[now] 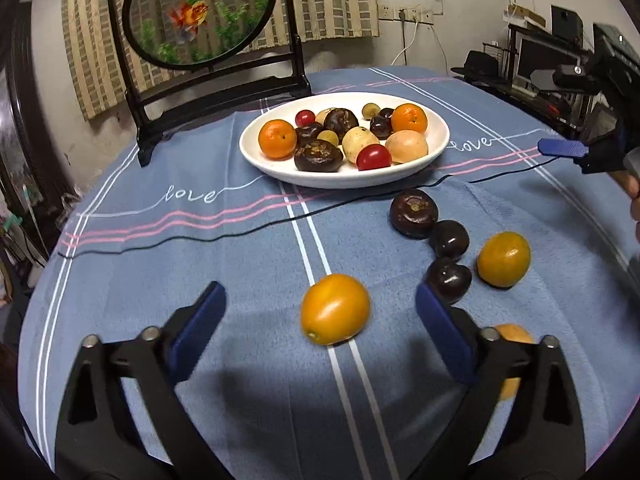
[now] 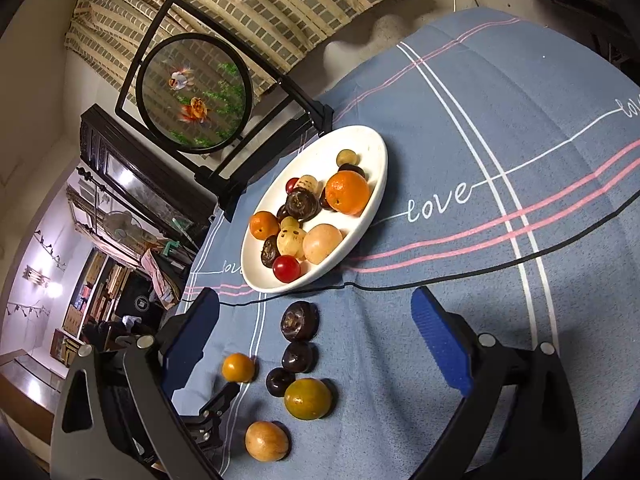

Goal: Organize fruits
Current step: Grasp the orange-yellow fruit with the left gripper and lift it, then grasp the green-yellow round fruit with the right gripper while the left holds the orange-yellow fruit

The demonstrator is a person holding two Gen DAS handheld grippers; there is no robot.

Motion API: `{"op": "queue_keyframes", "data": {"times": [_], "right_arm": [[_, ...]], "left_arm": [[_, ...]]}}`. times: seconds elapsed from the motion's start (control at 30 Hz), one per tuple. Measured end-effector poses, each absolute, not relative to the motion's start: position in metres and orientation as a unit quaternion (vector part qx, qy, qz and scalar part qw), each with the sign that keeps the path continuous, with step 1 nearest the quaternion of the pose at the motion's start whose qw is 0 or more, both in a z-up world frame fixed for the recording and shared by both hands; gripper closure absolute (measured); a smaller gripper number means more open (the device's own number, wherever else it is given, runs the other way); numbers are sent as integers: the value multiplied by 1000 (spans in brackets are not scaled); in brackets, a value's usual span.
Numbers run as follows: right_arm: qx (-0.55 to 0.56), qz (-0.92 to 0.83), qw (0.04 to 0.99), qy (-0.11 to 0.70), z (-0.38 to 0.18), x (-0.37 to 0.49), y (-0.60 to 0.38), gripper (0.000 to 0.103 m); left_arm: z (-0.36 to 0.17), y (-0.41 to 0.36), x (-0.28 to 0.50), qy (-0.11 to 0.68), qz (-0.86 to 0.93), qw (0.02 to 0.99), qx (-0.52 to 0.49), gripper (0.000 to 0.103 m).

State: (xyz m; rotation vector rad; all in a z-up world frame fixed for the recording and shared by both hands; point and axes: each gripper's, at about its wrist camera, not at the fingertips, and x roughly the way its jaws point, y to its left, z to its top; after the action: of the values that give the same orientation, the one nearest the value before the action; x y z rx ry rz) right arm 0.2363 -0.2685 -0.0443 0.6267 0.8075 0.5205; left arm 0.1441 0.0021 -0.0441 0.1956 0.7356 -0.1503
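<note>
left gripper [image 1: 320, 312]: jaws spread wide, nothing gripped; the blue pads stand well apart on either side of a loose fruit, neither pad touching it.
orange fruit [image 1: 335, 309]: lies on the tablecloth between the left gripper's pads, a little nearer the right pad, on the white double stripe.
tablecloth [image 1: 240, 248]: blue, with white, pink and black lines and the word "love"; all loose fruit rests on it.
dark fruits [image 1: 413, 213]: three in a curved row to the right of the orange fruit; the nearest sits just beside the left gripper's right pad.
yellow-orange fruit [image 1: 503, 259]: right of the dark row, close to the nearest two dark fruits.
pale fruit [image 2: 267, 441]: nearest of the loose ones in the right wrist view, mostly hidden behind the left gripper's right arm in the left wrist view.
white plate [image 1: 440, 136]: far from the left gripper, beyond the black line, filled with mixed orange, dark, pale and red fruit.
goldfish screen [image 1: 200, 12]: stands far left, behind the plate.
right gripper [image 2: 316, 320]: released, holding nothing; the largest dark fruit lies between its pads, untouched, with the other loose fruit nearer the camera.
</note>
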Motion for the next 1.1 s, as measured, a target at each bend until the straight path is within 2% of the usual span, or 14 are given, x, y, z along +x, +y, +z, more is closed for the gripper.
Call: {"op": "queue_keyframes", "data": {"times": [0.13,0.2,0.23,0.6,0.9,0.97,1.03,1.1], "right_arm": [[289,249,841,384,-44,236,-265,6],[286,249,841,385,-44,236,-264,6],[284,249,841,387,-44,236,-263,6],[244,256,847,397,-43,234,-246,6],[43,234,899,366,-45,192,-191,6],[0,245,898,367,-52,181,-176,16],[-28,254,890,378,-61,177,-165,32],[-45,259,882,391,-69,178,-158,39]], "left_arm": [[-52,5,156,384,-90,915,80,38],[-56,8,164,398,-97,910,66,58],[-57,8,165,401,-100,909,61,60],[-58,10,162,406,-112,906,46,63],[-51,28,162,394,-83,915,17,63],[-51,28,162,394,-82,915,16,63],[-52,27,162,395,-82,915,18,63],[-52,27,161,395,-84,915,18,63]]}}
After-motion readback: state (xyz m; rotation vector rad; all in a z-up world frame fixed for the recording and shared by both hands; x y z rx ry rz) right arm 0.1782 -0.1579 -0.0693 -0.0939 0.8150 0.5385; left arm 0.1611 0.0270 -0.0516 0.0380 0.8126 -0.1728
